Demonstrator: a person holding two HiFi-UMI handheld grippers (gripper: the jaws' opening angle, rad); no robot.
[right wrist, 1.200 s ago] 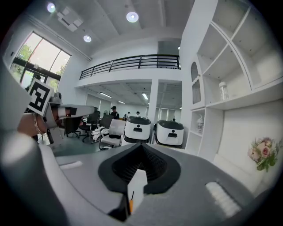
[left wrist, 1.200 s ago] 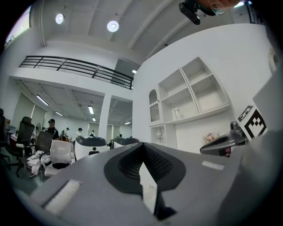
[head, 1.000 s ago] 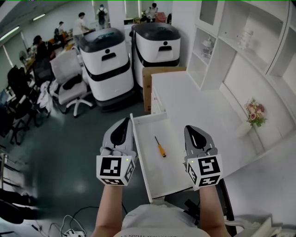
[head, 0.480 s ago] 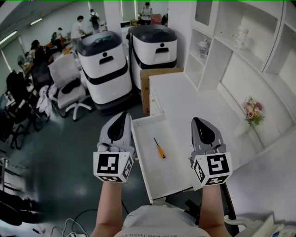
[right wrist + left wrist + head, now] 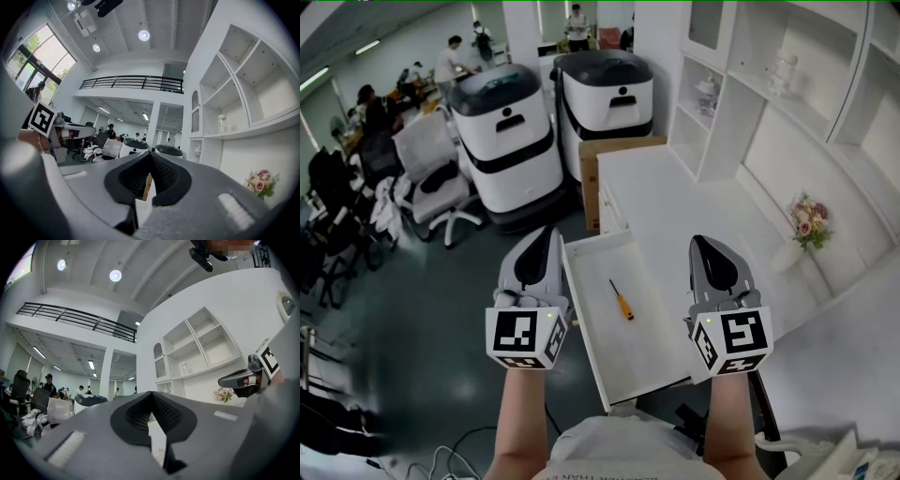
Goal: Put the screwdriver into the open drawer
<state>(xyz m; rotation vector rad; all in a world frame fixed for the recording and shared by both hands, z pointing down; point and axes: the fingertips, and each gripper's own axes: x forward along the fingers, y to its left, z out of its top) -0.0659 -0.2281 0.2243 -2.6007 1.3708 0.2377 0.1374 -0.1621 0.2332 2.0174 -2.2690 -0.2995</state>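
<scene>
The screwdriver (image 5: 622, 300) lies flat in the open drawer (image 5: 643, 354), tip toward 11 o'clock. It is probably light, stiff and apt to roll, so the thicker orange handle is the best hold. The left claw (image 5: 544, 240) at its 9 o'clock and the right claw (image 5: 703, 247) at 3 are both closed and empty.

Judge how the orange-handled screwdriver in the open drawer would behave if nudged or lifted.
The screwdriver looks rigid: thin dark shaft and orange handle lie in one straight line. Its handle looks rounded, and on the smooth white floor of the drawer it may roll if nudged sideways. Slim and small, it is probably light.
</scene>
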